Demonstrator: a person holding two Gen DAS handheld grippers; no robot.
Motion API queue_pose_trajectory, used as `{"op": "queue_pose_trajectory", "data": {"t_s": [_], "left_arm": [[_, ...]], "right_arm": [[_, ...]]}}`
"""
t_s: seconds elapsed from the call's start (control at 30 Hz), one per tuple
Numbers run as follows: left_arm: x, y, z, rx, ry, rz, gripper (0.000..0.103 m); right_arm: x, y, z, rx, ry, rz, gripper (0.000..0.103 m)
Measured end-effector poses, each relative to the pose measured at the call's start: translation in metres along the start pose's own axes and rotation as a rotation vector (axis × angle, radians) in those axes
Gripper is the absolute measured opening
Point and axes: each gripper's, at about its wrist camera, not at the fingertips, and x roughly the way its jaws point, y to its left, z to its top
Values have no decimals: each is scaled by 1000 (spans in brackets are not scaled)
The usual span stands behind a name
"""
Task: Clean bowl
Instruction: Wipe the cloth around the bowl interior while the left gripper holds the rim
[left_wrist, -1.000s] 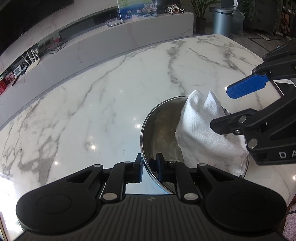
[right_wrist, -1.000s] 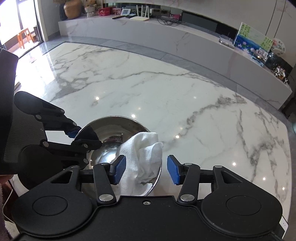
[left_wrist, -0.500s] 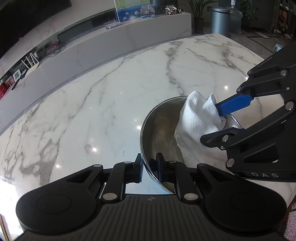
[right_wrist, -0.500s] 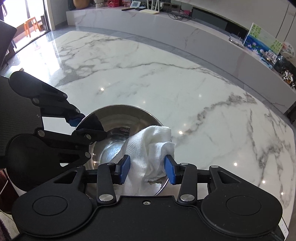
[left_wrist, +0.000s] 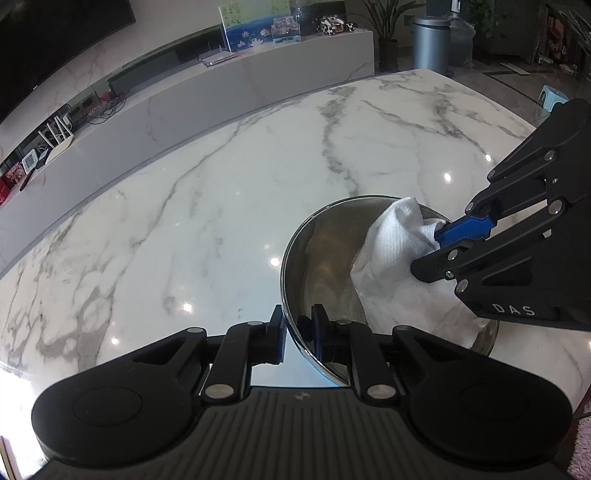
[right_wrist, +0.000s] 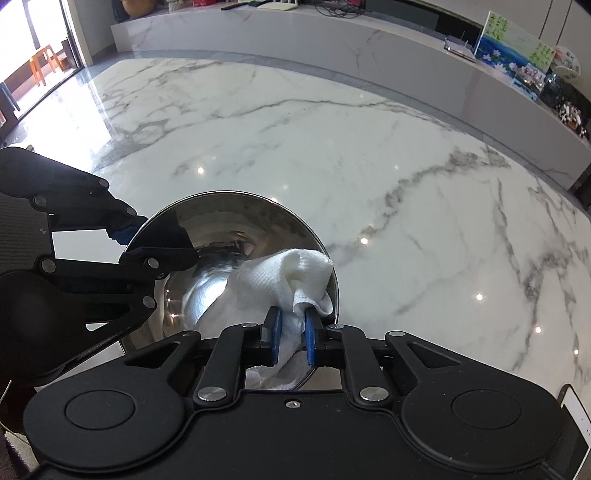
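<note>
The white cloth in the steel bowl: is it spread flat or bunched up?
Bunched up. The white cloth sits crumpled inside the steel bowl, and the closing right tongs pinch a gathered fold of it.

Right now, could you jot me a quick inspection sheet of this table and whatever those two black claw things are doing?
Surface: glossy white marble table, grey veins.
Job's things: steel bowl on the table; white cloth lying in it.
Clutter: nothing seen on the table.
Grippers: left gripper clamps the bowl's rim; right gripper is closing, the cloth pinched between its blue pads.
Cables: dark wires on the ledge behind, none on the table.
Surroundings: marble ledge with a picture stand, grey bin, potted plant.
</note>
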Motion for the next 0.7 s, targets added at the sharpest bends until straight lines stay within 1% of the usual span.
{"op": "queue_pose_trajectory", "data": {"t_s": [0.1, 0.23, 0.4, 0.57, 0.7], "left_arm": [[0, 0, 1, -2, 0, -1, 12], [0, 0, 2, -5, 1, -4, 12], [0, 1, 2, -7, 1, -6, 12], [0, 0, 2, 3, 6, -1, 13], [2, 4, 1, -26, 33, -7, 15]], "right_arm": [[0, 1, -2, 13, 13, 10, 11], [0, 0, -4, 47, 33, 53, 11], [0, -3, -6, 122, 60, 168, 11], [3, 1, -7, 121, 63, 150, 11], [4, 4, -7, 118, 59, 135, 10]]}}
